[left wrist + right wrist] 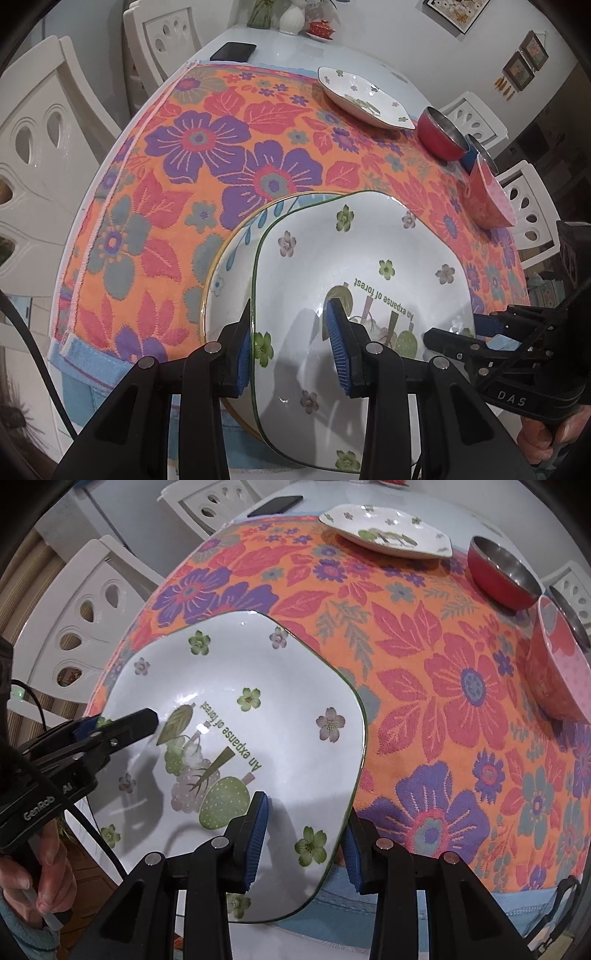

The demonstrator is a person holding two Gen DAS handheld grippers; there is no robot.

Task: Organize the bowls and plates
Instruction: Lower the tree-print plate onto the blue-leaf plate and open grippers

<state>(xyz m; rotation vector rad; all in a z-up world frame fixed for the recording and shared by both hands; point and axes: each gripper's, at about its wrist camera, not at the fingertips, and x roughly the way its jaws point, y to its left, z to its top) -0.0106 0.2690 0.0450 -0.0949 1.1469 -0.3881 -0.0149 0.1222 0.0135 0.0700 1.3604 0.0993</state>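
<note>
A white square plate with green flowers and the words "An expanse of forest" [354, 280] [258, 686] lies on top of a round gold-rimmed plate [236, 240] at the near table edge. My left gripper [290, 347] is open, its fingers straddling the square plate's left rim. It also shows in the right wrist view [122, 723]. My right gripper [304, 838] is open, its fingers straddling the plate's right rim, and it shows in the left wrist view [465, 332]. A second square flowered plate [364, 98] [386, 530] sits at the far side.
A red metal bowl [441, 134] [502, 572], a blue bowl [476, 155] and a pink dotted bowl [487, 199] [561, 672] stand along the right on the floral cloth [207, 155]. A black phone [233, 51], vases and white chairs [44, 140] lie beyond.
</note>
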